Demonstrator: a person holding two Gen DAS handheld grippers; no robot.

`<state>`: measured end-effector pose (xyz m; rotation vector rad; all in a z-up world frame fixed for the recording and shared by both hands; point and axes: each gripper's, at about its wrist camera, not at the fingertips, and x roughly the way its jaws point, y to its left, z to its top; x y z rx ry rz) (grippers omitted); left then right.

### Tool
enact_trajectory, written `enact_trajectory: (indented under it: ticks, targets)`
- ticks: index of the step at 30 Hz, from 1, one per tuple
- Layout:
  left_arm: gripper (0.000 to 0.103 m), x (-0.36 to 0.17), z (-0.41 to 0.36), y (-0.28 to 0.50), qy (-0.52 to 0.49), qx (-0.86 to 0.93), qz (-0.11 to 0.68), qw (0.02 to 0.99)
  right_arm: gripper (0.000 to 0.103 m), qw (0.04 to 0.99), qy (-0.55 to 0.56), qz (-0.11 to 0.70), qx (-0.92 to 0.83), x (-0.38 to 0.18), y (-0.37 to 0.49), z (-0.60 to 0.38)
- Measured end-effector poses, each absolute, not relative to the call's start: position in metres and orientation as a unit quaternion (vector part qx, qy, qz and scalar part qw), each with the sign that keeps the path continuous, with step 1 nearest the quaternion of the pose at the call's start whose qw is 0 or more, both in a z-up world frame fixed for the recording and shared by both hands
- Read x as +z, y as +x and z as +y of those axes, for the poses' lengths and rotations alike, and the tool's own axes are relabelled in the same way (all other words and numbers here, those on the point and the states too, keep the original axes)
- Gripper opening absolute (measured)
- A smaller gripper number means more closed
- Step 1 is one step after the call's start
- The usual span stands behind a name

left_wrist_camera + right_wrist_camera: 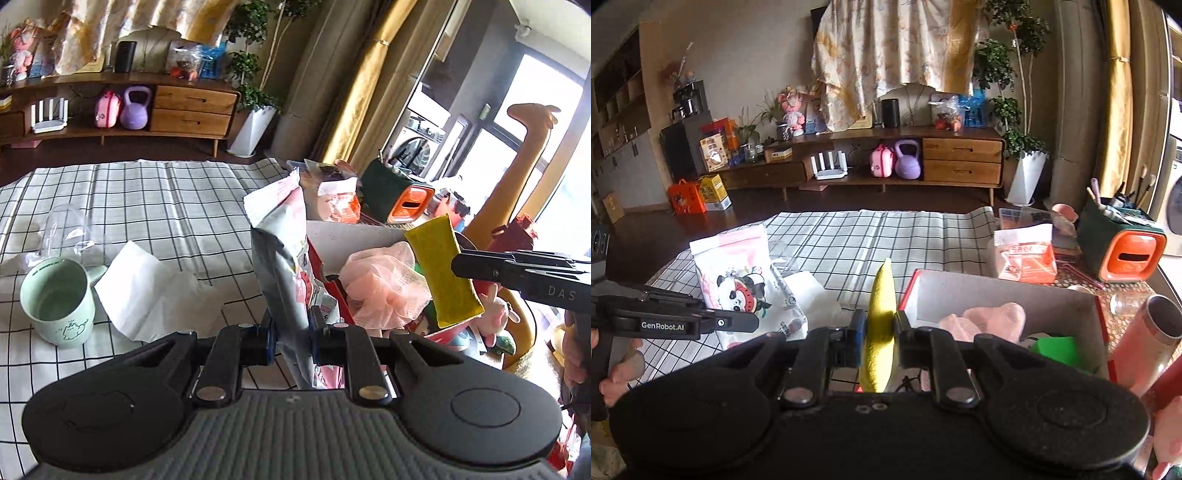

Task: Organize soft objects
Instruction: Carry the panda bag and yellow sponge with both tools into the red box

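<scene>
Left wrist view shows my left tool clenched on the lower part of a soft printed pouch, which stands upright between the pads with its torn top flopping over the checked cloth on the bench. I judge I grip it low so the limp body hangs straight and does not fold against anything as I carry it. Just right of it sits the red-sided cardboard box, near the bench's right edge, already holding a pink mesh puff. A green mug and a white tissue lie toward the bench's left edge, well apart from the box.

My right tool is clamped on a yellow sponge, held edge-on and upright; from the left view the same sponge hangs over the box's right side, above the puff. Pinching it across the thin faces seems to keep it stiff enough to drop in cleanly. From the right wrist view the box opens just right of the sponge, with a pink soft thing and something green inside.

I judge the sponge is about ready for release into the box, and the pouch would follow it.
</scene>
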<state>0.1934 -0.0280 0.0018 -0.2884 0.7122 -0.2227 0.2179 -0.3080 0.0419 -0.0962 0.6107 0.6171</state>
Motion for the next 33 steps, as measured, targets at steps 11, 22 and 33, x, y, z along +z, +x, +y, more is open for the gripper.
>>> enact_trajectory:
  ticks: [11, 22, 33]
  targets:
    - [0.017, 0.024, -0.082, 0.229, -0.104, -0.164, 0.350, 0.917, 0.014, 0.936, -0.004, 0.288, 0.200, 0.027, 0.232, -0.390]
    - [0.017, 0.014, -0.159, 0.274, -0.097, -0.232, 0.392, 0.885, 0.015, 0.943, 0.022, 0.304, 0.137, -0.002, 0.264, -0.436]
    - [0.017, -0.022, -0.211, 0.323, -0.088, -0.265, 0.444, 0.852, 0.015, 0.937, -0.025, 0.333, 0.105, -0.031, 0.290, -0.439]
